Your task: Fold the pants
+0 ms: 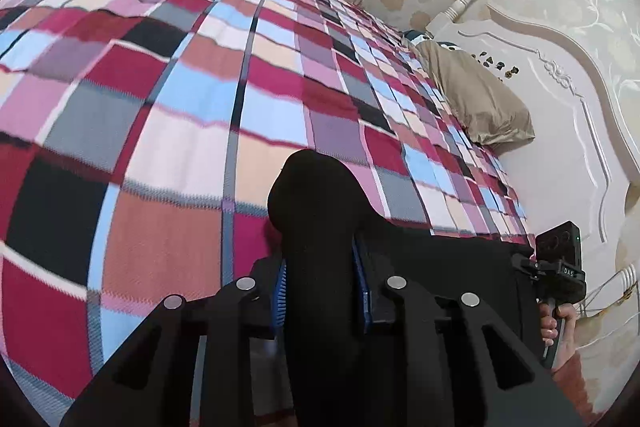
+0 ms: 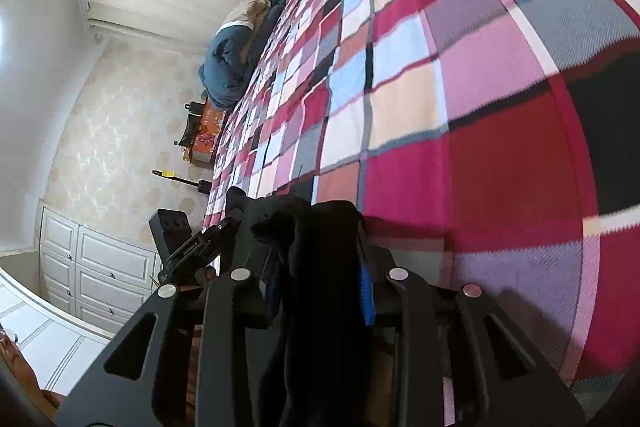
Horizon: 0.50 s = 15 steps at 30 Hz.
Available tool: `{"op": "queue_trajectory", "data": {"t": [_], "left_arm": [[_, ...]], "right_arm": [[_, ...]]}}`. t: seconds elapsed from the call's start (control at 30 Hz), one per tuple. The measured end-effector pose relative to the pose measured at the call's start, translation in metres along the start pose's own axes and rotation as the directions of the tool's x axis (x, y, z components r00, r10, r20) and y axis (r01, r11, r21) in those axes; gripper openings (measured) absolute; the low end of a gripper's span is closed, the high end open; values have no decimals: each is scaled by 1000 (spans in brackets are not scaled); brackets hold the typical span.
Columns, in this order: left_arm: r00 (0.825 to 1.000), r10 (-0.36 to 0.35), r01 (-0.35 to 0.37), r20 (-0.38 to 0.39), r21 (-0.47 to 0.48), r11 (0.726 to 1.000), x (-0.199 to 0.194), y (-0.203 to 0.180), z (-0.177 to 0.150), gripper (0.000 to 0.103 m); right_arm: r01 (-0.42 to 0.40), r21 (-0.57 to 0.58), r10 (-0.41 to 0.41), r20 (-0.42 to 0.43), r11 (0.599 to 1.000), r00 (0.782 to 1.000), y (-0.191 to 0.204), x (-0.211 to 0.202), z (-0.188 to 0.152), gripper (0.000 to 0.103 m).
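Pants pinched in both tongs; only left view shows the pillow.

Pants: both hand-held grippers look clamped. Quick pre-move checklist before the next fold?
1. Left hand-held gripper shut on the black pants: ok, fabric bunched between the blue pads.
2. Right hand-held gripper shut on the pants: ok, cloth fills the gap.
3. Which part of the pants each holds: cannot tell.
4. Plaid bedspread ahead flat: ok.
5. Tan pillow away from the landing area: ok, it lies at the headboard.
6. Rest of the pants hanging untwisted: cannot tell.
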<state>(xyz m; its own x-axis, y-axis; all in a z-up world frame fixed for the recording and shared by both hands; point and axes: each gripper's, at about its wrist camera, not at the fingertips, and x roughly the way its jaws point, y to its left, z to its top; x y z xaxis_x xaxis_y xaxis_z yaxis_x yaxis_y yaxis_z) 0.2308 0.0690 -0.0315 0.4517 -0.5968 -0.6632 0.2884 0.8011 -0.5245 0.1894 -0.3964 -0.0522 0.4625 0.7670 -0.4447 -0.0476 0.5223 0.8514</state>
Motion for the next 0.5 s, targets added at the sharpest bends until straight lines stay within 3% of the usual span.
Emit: {"op": "queue_trajectory", "data": {"t": [0.5], "left_arm": [[1000, 27, -27, -10, -43, 999, 24, 20, 37, 28]], "right_arm": [[-26, 35, 26, 10, 999, 1000, -6, 29, 31, 29]]}}
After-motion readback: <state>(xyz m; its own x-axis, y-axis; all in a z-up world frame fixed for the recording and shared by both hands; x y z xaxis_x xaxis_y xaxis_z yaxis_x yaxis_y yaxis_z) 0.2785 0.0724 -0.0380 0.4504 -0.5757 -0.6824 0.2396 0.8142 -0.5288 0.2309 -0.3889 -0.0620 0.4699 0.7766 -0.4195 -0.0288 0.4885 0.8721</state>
